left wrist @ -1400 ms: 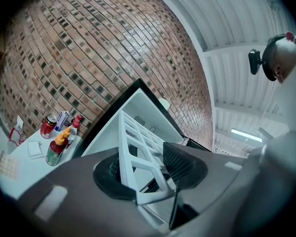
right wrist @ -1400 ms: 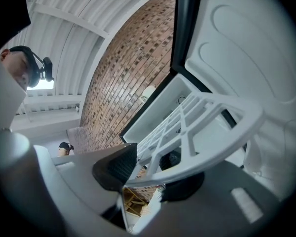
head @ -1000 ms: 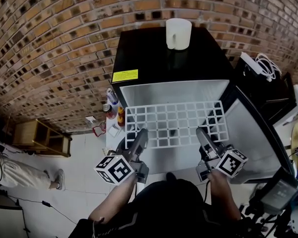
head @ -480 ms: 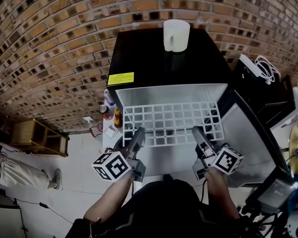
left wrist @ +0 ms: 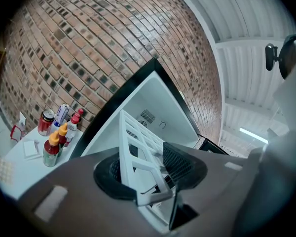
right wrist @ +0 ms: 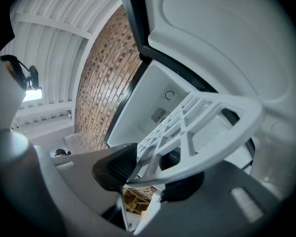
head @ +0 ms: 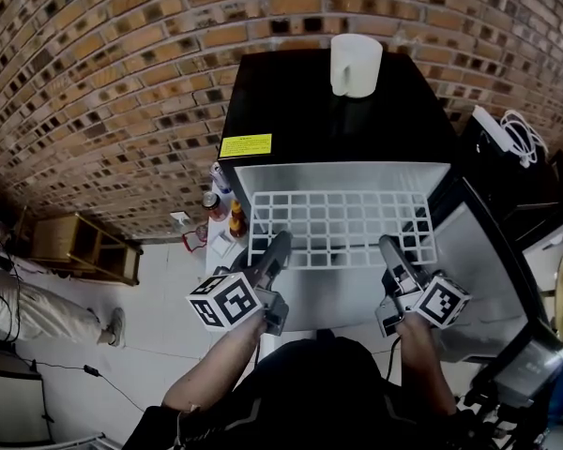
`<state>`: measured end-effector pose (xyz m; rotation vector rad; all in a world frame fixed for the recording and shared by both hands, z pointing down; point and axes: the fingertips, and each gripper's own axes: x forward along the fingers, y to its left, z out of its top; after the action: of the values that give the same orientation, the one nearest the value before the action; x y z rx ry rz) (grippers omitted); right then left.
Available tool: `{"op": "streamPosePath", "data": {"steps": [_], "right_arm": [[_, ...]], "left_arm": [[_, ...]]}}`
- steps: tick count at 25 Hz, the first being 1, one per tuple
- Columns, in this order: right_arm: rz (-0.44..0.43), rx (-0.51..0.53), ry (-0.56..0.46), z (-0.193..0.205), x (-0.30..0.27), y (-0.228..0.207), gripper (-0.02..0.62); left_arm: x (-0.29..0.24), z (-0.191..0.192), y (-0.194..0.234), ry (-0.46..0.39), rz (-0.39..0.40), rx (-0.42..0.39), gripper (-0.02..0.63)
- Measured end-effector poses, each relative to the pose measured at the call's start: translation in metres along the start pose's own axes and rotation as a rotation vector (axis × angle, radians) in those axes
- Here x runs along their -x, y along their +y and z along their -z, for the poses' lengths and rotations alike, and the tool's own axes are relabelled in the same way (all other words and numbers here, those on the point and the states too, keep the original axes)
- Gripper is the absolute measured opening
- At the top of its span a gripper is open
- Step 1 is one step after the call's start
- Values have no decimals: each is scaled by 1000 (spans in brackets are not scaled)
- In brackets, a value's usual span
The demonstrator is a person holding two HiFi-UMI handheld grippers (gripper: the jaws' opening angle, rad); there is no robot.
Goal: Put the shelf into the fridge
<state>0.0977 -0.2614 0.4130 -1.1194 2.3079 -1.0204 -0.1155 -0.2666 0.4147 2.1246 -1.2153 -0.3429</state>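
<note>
A white mug (head: 356, 64) stands at the top centre of the head view, on the black top of the fridge (head: 328, 111), which backs onto a brick wall (head: 103, 82); left of the fridge, sauce bottles (head: 235, 219) and a can (head: 212, 202) stand together low down, and further left is a wooden rack (head: 80, 251); the fridge door (head: 479, 242) hangs open at the right, with white cables (head: 521, 129) on a dark box beyond it; nothing lies between the shelf and the white inside of the fridge. A yellow label (head: 246, 145) sits at the front left corner of the fridge top; its print is too small to read. The shelf (head: 336, 228), a white grid, lies level across the mouth of the open fridge, its far side reaching in and its near edge toward the person; the left gripper (head: 280, 245) is clamped on that near edge toward its left end, the rim pinched between both pads; the right gripper (head: 389, 248) grips the same edge toward its right end.
</note>
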Motion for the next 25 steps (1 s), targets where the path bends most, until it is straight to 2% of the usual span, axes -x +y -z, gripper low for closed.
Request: {"op": "streamPosePath", "data": {"steps": [4,11,14,25], "right_arm": [[-3,-14,-2,1,-2,-1,146],[76,12,9,2,4,-7,149],[76,1,12,3,3,-9,146],[73,6,11,0,-5,-17,147]], "left_arm": [[0,1,2,-7,0,8,150],[0,10,8,1,-8,66,147],[0,8,9,-13,1,37,149],[-7,2,13,-31,-12,51,147]]}}
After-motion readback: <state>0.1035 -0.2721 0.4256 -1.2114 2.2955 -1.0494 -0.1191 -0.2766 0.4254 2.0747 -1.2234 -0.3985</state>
